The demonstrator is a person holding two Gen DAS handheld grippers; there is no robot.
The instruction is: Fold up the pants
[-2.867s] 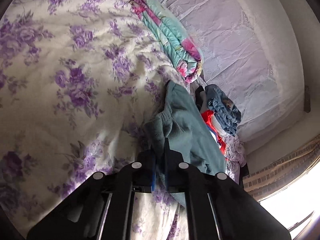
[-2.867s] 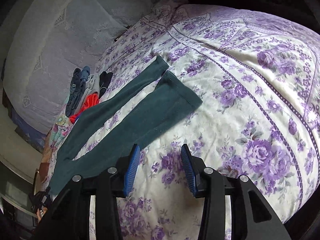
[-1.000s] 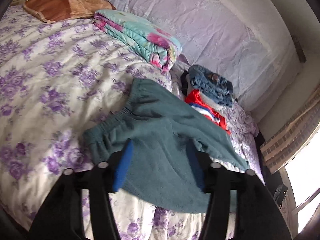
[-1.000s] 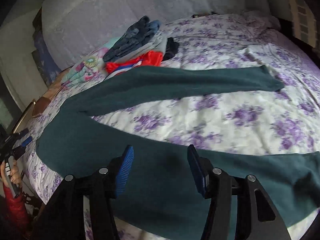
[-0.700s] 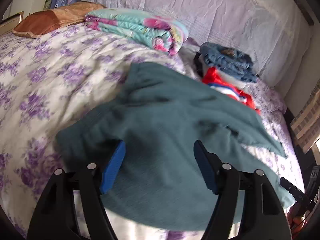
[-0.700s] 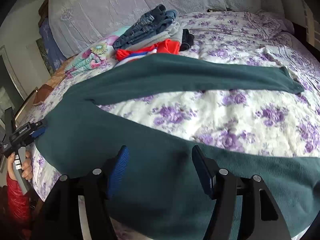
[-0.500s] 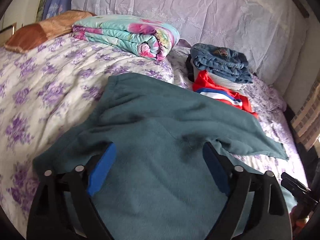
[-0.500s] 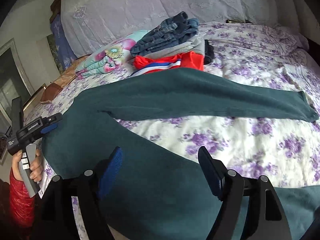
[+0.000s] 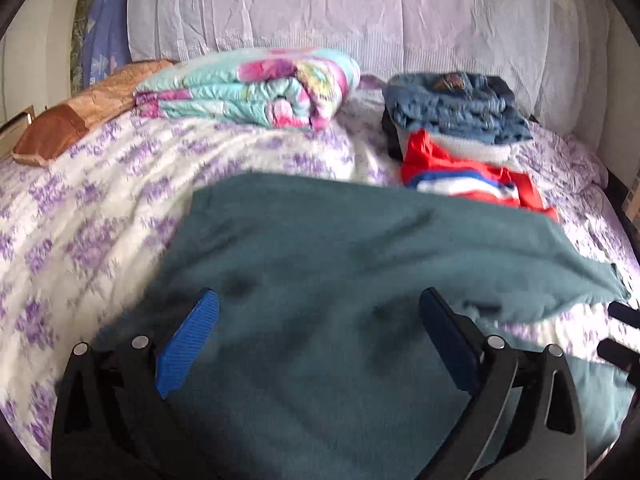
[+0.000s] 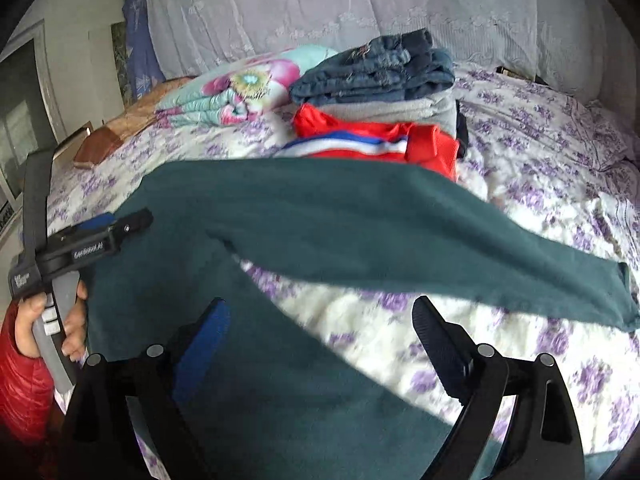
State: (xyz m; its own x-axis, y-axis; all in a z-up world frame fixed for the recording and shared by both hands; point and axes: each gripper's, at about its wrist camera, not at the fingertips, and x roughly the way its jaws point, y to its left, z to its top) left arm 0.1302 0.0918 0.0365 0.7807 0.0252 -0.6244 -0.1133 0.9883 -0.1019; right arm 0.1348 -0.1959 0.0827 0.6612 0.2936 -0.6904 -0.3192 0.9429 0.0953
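Spreading wide, the left gripper (image 9: 318, 324) is being held over the waist end of the teal pants (image 9: 320, 280); its jaws are opening w/ blue pads (image 9: 188, 338) well apart, nothing being pinched, fabric lying under and between them but not pressed. Whether the pads are brushing the cloth cannot be told, as the pic is blurred there. The pants are being shown spread flat on the purple-flowered bedspread (image 9: 80, 208), near the bed's front edge.

Going left to right in the left wrist view: a brown cushion (image 9: 76, 120) is being seen at far left, then a folded floral quilt (image 9: 248, 88), then a stack of folded jeans (image 9: 456, 108) w/ a red-white-blue garment (image 9: 464, 176) just below it, touching the pants' far edge. A lilac headboard cover (image 9: 360, 12) is being shown behind.

The right gripper (image 10: 320, 328) is likewise opening, released, fingers (image 10: 436, 336) far apart, over the crotch/near leg of the pants (image 10: 320, 220); nothing is being gripped.

Diffs btw views: only the right wrist view is showing the person's left hand (image 10: 52, 320), in a red sleeve (image 10: 20, 384), wrapped round the left gripper's (image 10: 120, 224) handle at the pants' waist corner. It is also showing both legs splayed in a V, the far leg's hem (image 10: 624, 292) lying at right w/ bedspread (image 10: 540, 152) between the legs, plus a grey garment (image 10: 400, 108) under the jeans (image 10: 372, 68). Only black bits of the right gripper are being glimpsed at the left wrist view's right edge.
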